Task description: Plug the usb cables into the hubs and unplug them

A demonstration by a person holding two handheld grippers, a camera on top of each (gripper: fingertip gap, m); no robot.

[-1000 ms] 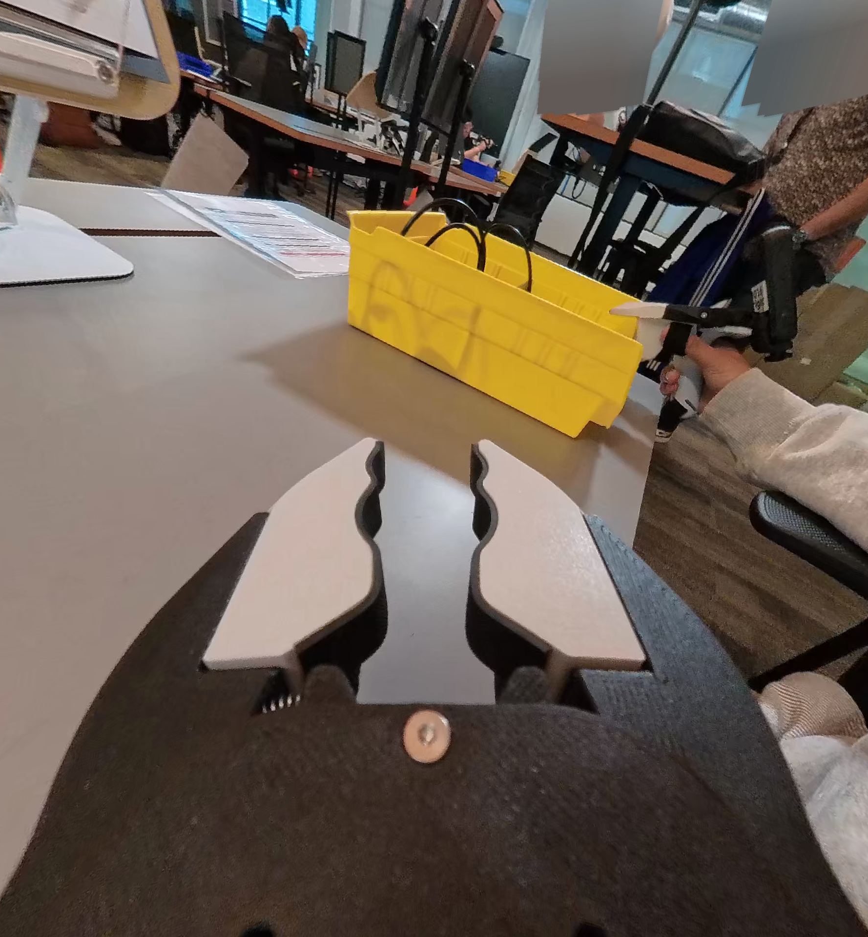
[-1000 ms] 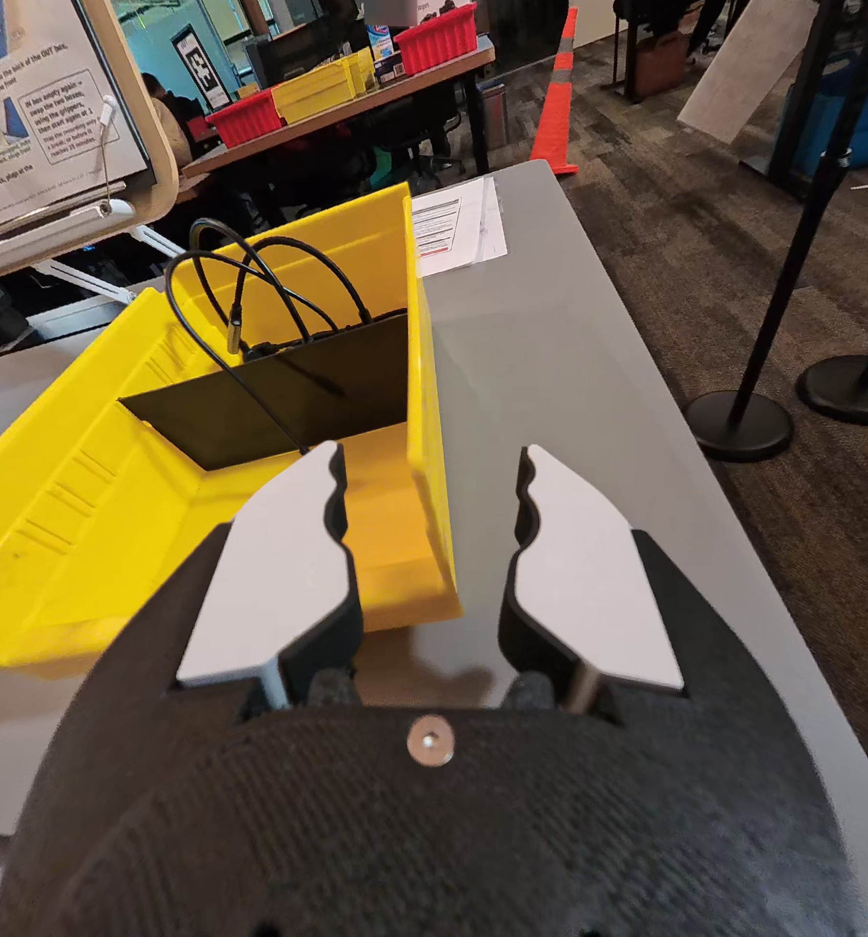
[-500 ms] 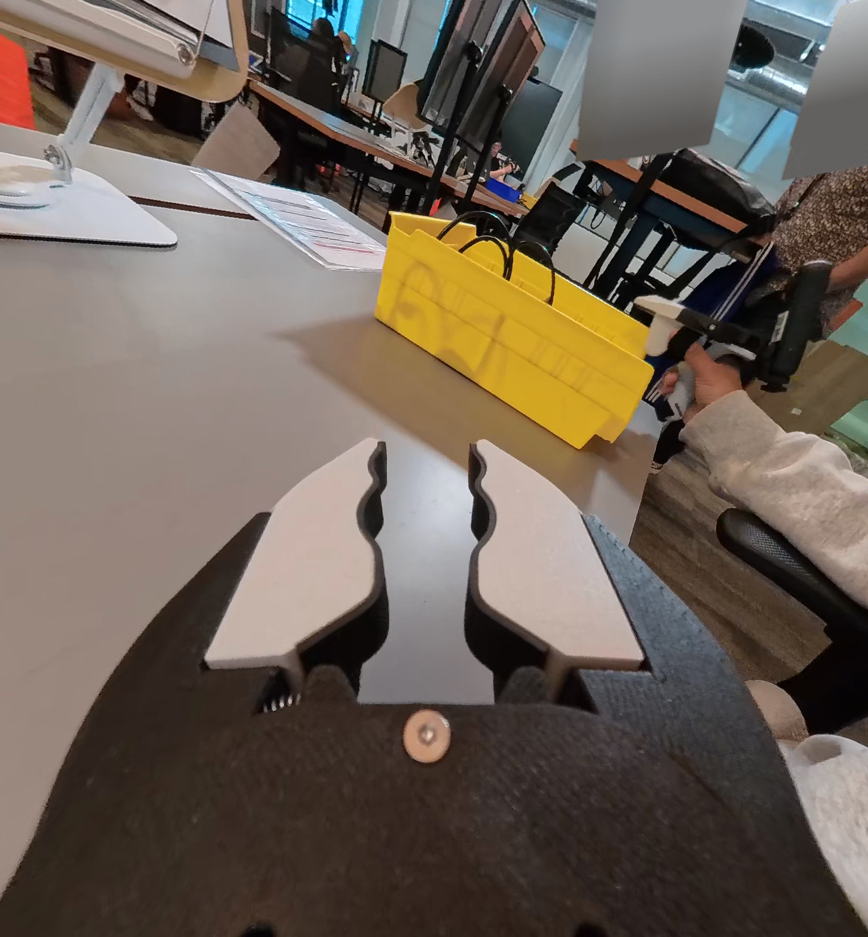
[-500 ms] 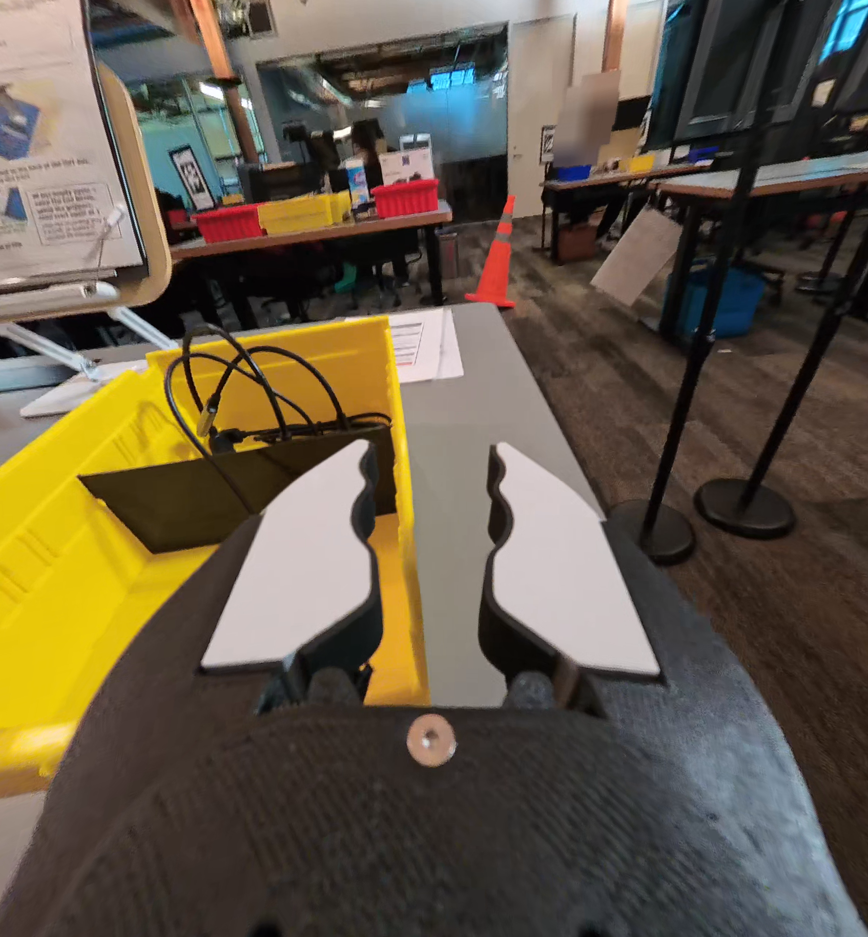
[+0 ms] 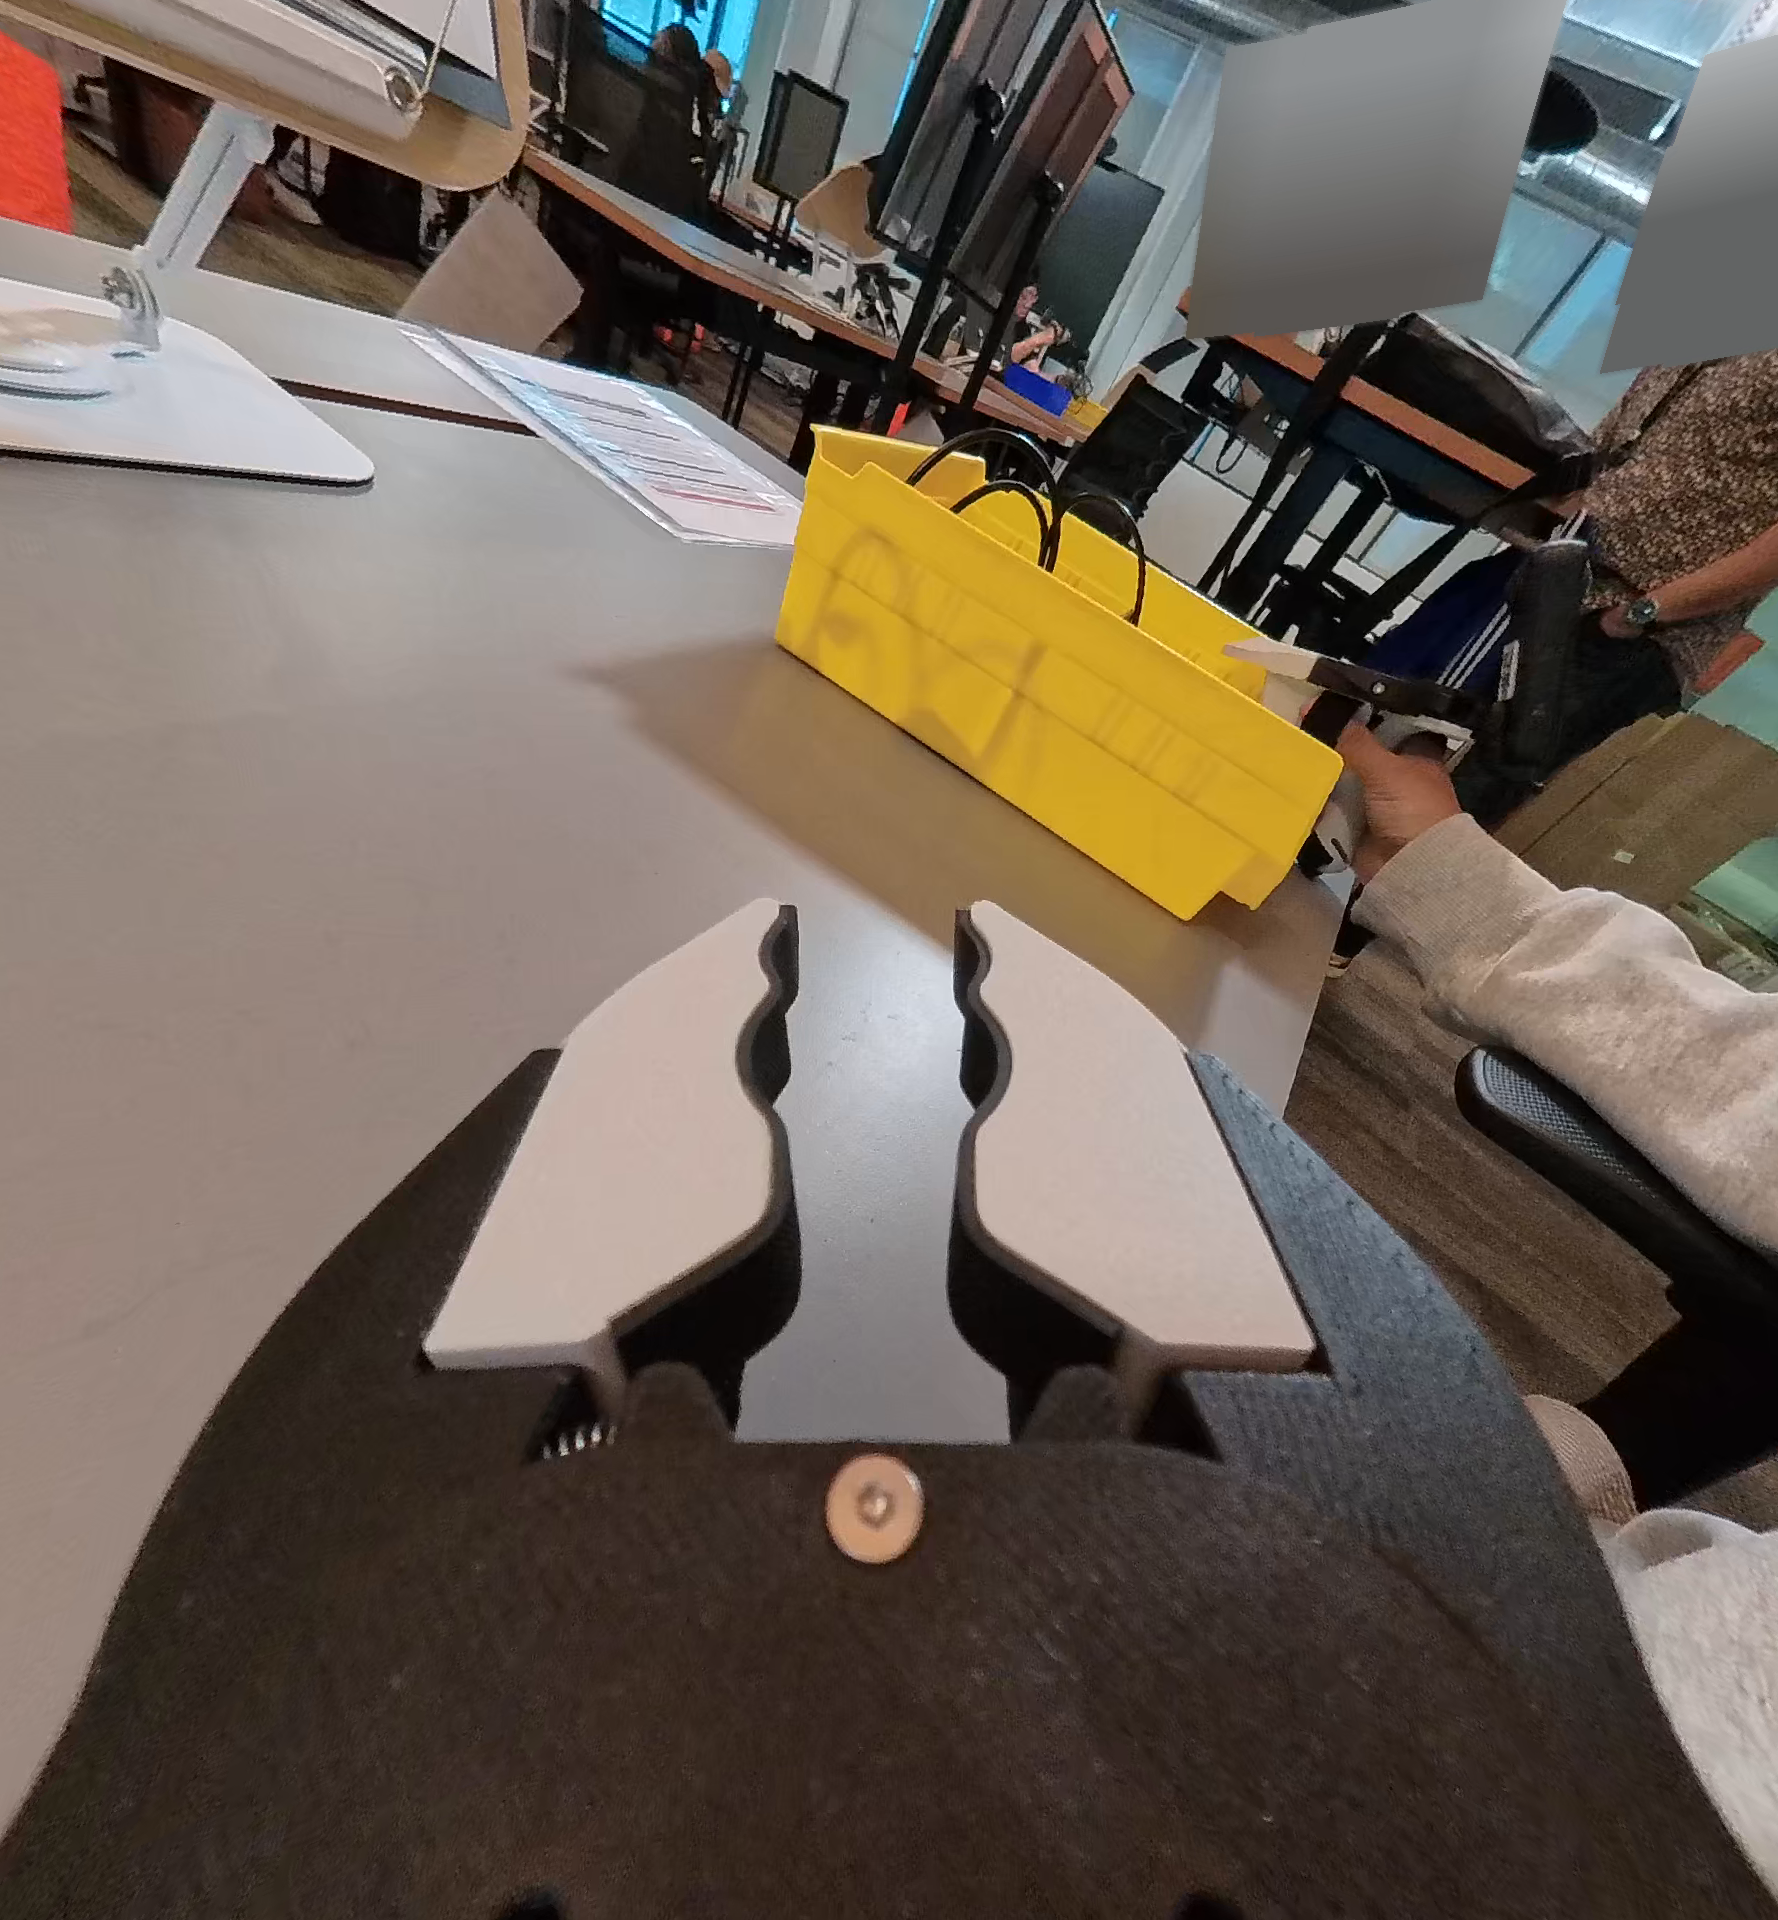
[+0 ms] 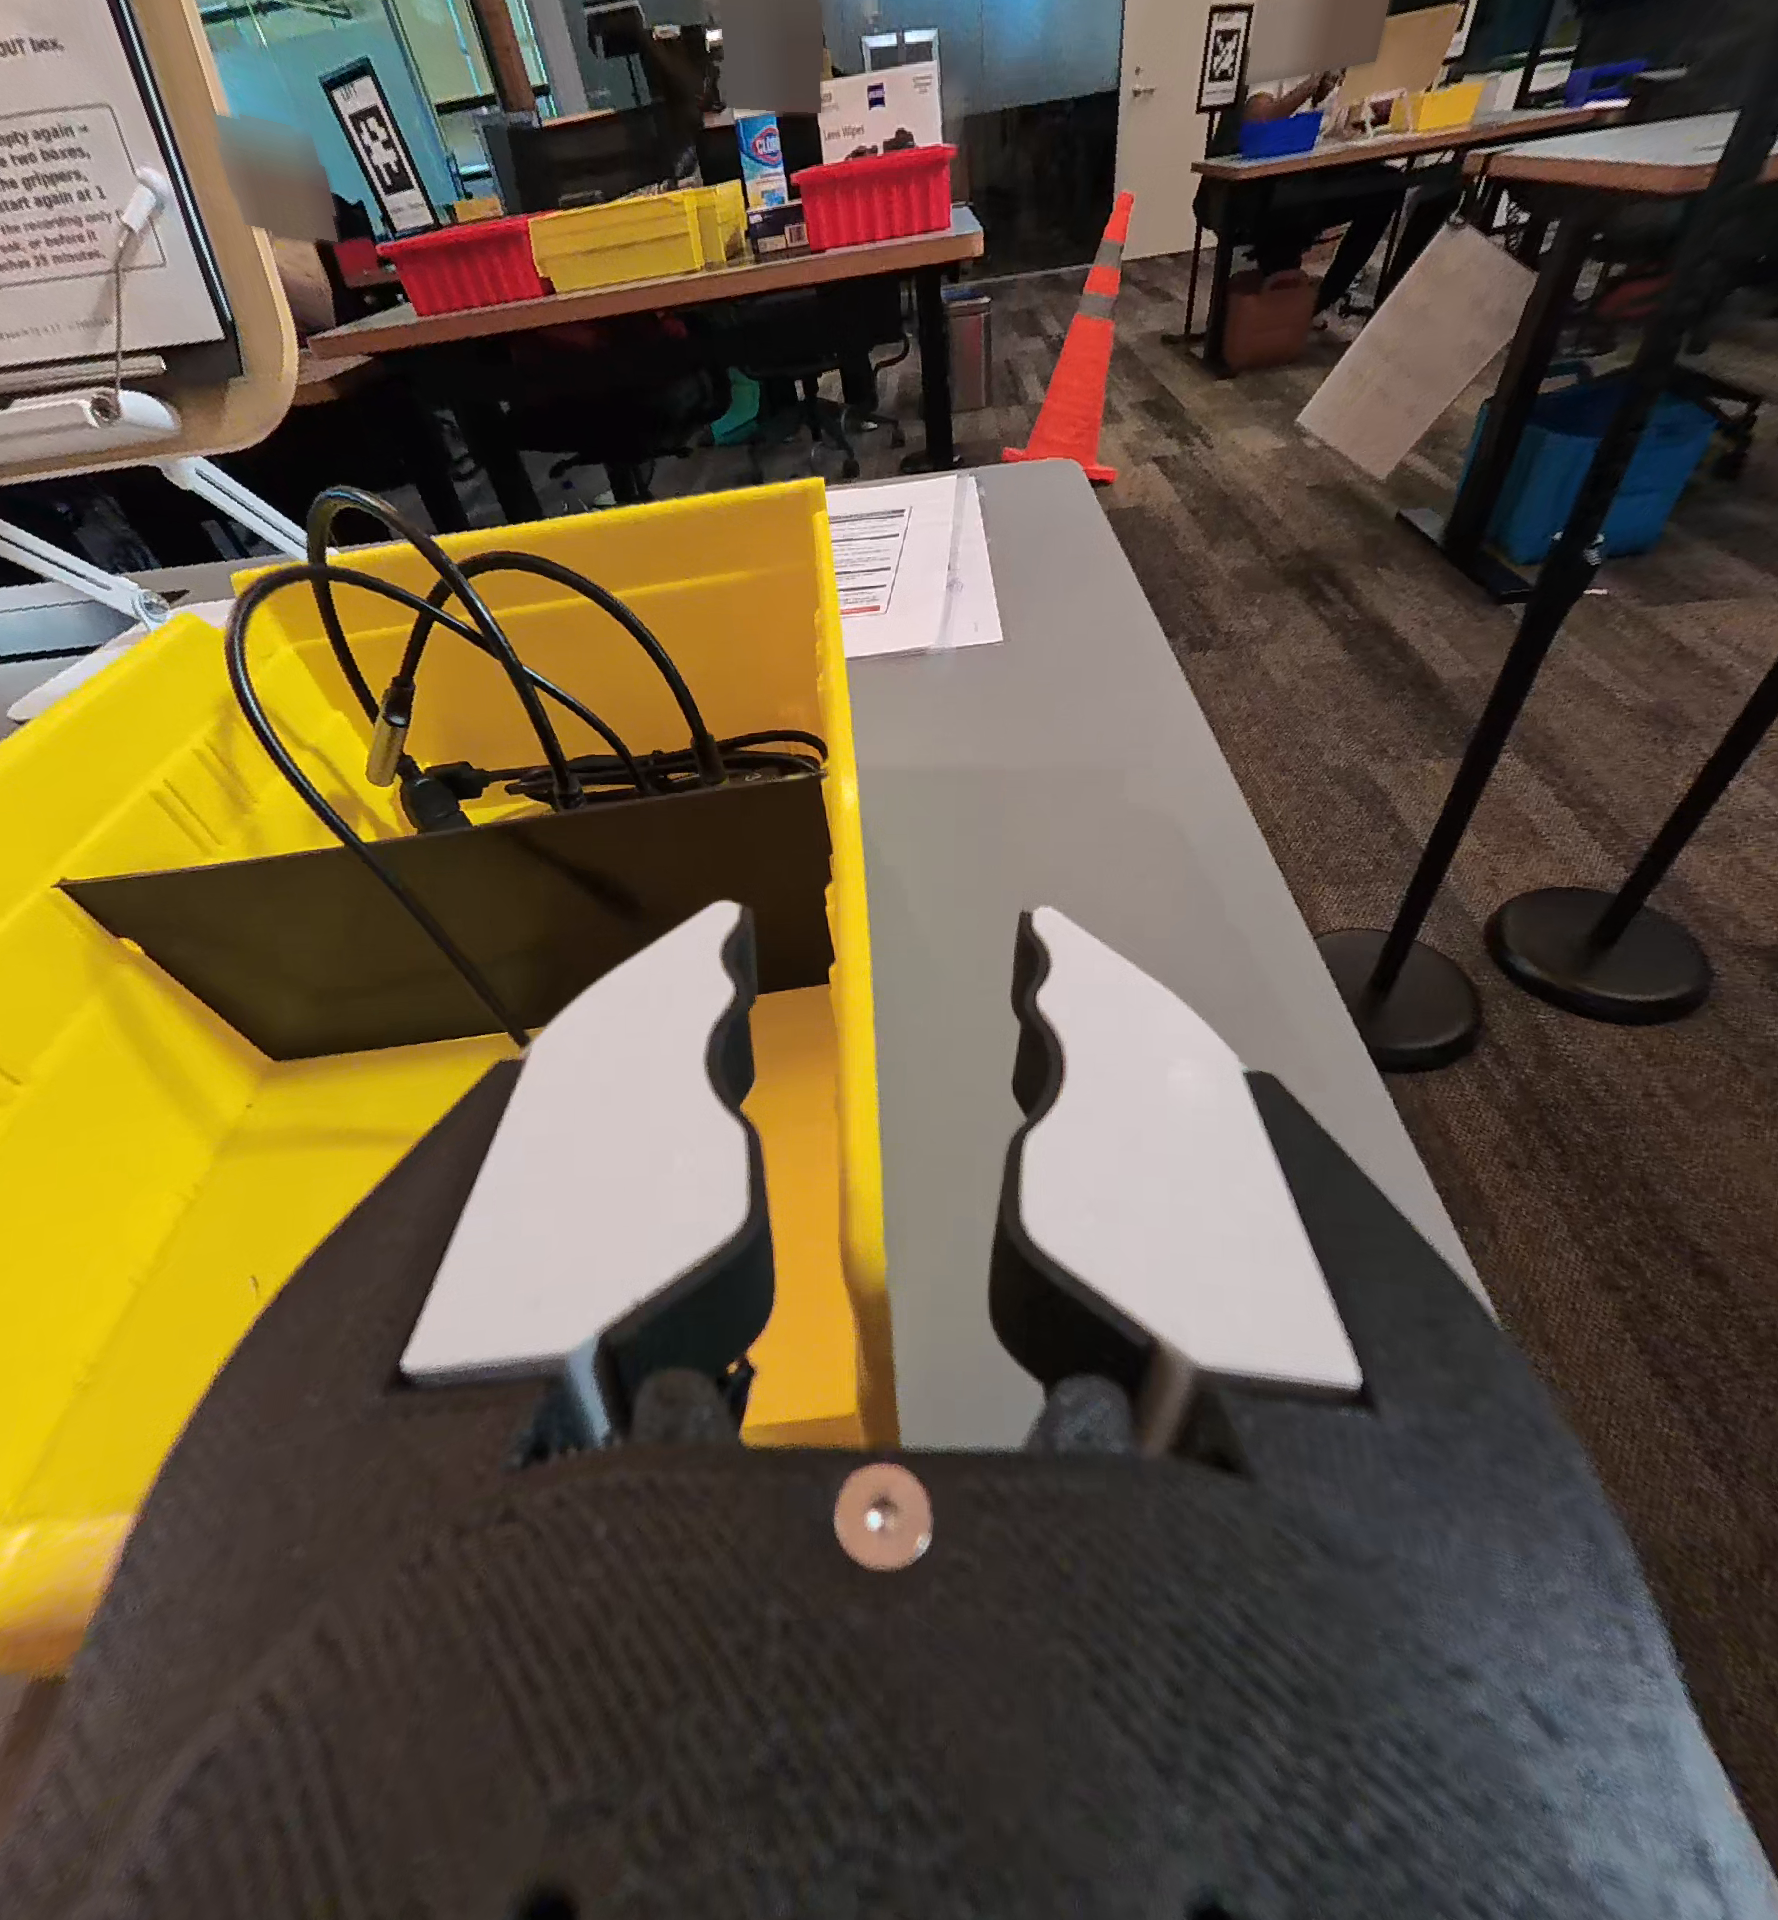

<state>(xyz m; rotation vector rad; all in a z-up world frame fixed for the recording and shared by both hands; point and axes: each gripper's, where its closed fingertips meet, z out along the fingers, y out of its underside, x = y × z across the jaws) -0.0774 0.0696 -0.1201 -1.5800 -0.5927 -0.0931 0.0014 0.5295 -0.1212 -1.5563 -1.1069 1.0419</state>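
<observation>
Grey bench (image 5: 241,779) carries a yellow bin (image 6: 137,1039) at its right edge; cables (image 6: 511,644) and hub (image 6: 656,774) sit inside, one plug (image 6: 386,732) dangling free. Both my jaws gape, empty; plugging hasn't begun.

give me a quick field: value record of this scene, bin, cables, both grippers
bin: yellow bin on grey table, near its edge
divider: black panel across the bin
cables: black usb cables looped behind the panel; one silver plug hangs free
left gripper: open, empty, over bare table
right gripper: open, empty, above the bin's right wall
</observation>
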